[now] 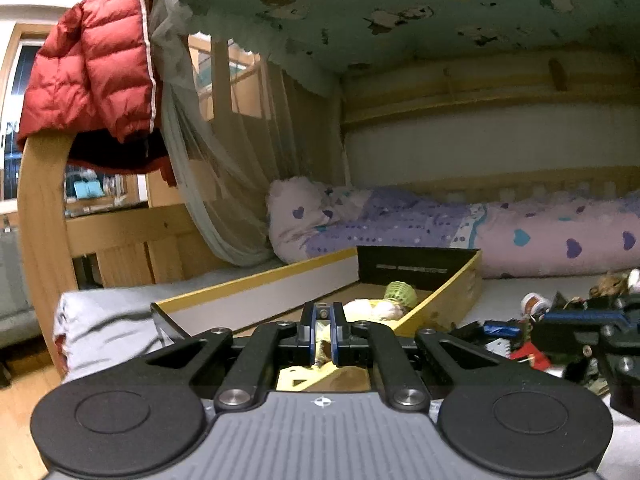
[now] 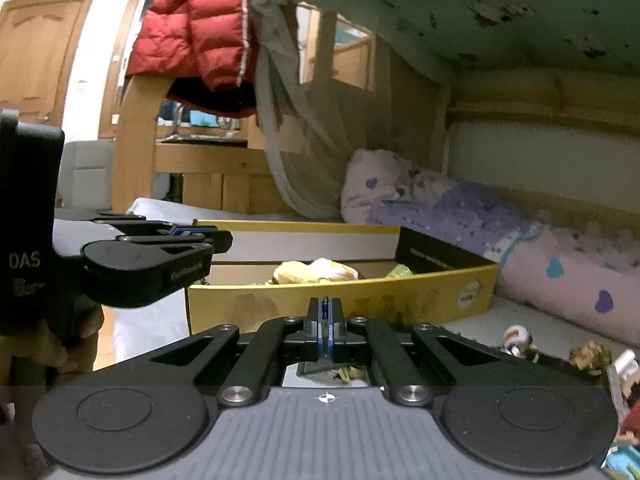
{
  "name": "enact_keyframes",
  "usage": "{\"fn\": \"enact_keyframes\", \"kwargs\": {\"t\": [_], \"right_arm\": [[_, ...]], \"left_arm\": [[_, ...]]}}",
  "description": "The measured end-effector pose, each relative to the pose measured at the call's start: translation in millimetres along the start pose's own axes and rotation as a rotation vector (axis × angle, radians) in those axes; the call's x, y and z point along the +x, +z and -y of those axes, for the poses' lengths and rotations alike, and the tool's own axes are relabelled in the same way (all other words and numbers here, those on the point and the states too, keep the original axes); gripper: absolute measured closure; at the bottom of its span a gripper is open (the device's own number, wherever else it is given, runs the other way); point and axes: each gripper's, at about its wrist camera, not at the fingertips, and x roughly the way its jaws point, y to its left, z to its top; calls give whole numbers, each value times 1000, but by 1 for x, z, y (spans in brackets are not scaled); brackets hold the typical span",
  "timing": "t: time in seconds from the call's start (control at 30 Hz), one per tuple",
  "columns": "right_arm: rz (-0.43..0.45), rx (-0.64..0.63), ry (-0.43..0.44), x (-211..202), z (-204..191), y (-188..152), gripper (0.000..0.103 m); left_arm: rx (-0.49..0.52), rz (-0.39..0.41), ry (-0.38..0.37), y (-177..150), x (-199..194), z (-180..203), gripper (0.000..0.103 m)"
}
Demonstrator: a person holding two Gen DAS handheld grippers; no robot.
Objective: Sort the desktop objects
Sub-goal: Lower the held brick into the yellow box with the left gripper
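Note:
A long yellow cardboard box (image 1: 256, 280) lies open on the bed, with a yellow soft toy (image 1: 374, 309) and a green netted thing (image 1: 401, 292) inside. My left gripper (image 1: 323, 316) hovers over the box's near end with its jaws shut; a yellow-brown scrap shows low between the pads, and I cannot tell whether it is pinched. The right wrist view shows this left gripper (image 2: 226, 240) from the side above the box's left corner. My right gripper (image 2: 328, 305) is shut and empty, facing the box's (image 2: 360, 296) near wall. Small toys (image 2: 516, 338) lie to its right.
A pink and purple quilt (image 1: 540, 236) runs along the back of the bed. A red down jacket (image 1: 96, 60) and a mosquito net (image 1: 200, 184) hang from the wooden bunk frame (image 1: 36, 216). Several loose toys (image 1: 536, 304) crowd the grey sheet right of the box.

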Motion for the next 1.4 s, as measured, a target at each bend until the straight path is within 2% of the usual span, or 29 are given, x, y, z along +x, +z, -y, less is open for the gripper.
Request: {"fn": "enact_keyframes", "kwargs": {"t": [0.43, 0.57, 1.03, 1.4], "right_arm": [[-12, 45, 57, 54, -6, 12, 99], [-27, 68, 85, 73, -9, 15, 99], [-47, 38, 238, 133, -27, 37, 98], [-107, 30, 272, 167, -37, 38, 99]], "left_arm": [[-21, -45, 94, -6, 27, -33, 96], [-29, -82, 130, -10, 35, -42, 96], [-105, -121, 128, -13, 62, -68, 96], [-114, -135, 122, -23, 71, -74, 96]]}}
